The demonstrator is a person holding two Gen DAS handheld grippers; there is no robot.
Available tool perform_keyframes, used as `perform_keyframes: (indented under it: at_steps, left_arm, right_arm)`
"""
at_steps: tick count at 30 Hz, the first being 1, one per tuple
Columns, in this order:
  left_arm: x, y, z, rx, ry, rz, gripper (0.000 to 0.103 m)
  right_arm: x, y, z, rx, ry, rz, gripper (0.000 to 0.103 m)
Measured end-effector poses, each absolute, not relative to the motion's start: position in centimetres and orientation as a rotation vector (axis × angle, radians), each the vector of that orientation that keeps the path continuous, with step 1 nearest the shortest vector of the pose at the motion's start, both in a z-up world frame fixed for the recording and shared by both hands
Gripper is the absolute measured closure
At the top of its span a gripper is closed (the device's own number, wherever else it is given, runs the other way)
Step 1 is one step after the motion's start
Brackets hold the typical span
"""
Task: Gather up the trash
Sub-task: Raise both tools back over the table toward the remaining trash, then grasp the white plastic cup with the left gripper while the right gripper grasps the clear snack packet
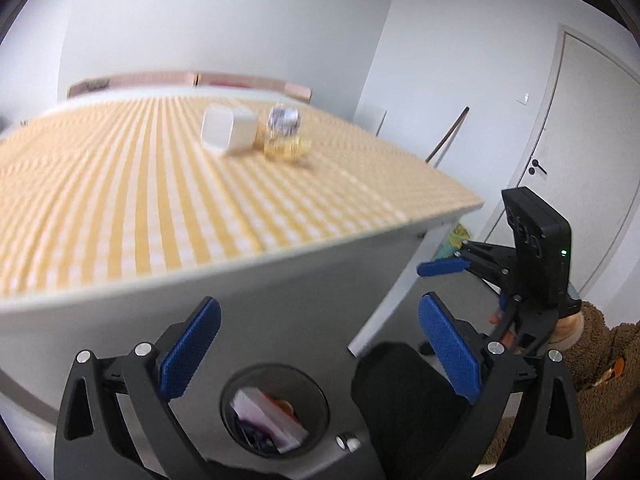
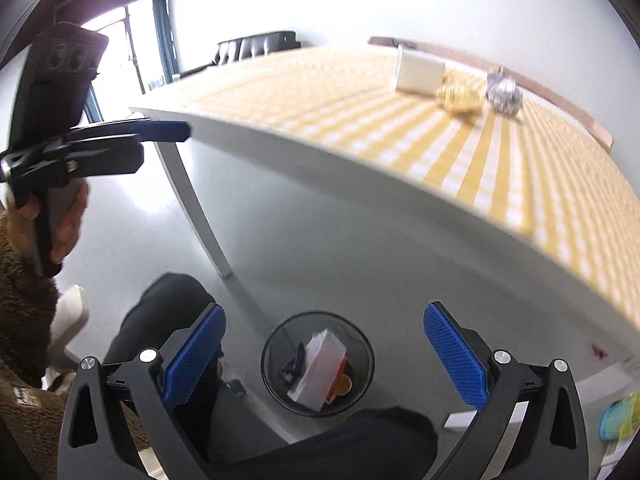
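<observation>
Three pieces of trash lie on the yellow checked table: a white box (image 1: 228,130) (image 2: 420,70), a crumpled gold wrapper (image 1: 285,149) (image 2: 458,95) and a foil ball (image 1: 284,119) (image 2: 504,90). A black mesh bin (image 1: 320,396) (image 2: 362,344) stands on the floor below the table edge, holding a white carton and other scraps. My left gripper (image 1: 320,350) (image 2: 164,132) hangs open and empty above the bin. Beside it, my right gripper (image 2: 326,354) (image 1: 440,269) is also open and empty over the bin. Both are well short of the table's trash.
The table (image 1: 280,272) has a white edge and white legs, with a wooden strip (image 2: 560,98) along its far side. The person's dark trouser legs (image 2: 168,308) flank the bin; a brown fleece sleeve (image 1: 600,344) shows. A door (image 1: 580,152), a leaning stick and grey floor surround.
</observation>
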State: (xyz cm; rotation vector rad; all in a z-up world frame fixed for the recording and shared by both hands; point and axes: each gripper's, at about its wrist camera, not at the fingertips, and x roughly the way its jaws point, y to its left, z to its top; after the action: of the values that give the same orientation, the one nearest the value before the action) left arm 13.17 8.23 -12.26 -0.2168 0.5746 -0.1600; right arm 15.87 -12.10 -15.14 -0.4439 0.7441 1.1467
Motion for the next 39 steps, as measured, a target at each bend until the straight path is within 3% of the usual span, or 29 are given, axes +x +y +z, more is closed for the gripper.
perform_keyframes:
  at_steps: [8,20,39]
  left_arm:
    - [17.2,9.5,-8.8,-0.204,0.482,-0.178,0.005]
    - [25.5,12.1,-7.2,-0.149,0.603,-0.175,0.005]
    - [39.0,17.1,-9.5,-0.301,0.785,-0.164,0.008]
  right_arm:
    - [18.3,-12.0,-11.4,-0.440,0.700,1.112,0.003]
    - [24.5,-10.7,-7.5,-0.405,0.678,1.086,0.003]
    - [34.1,-2.5,-8.7,-0.437,0.807,1.126,0.003]
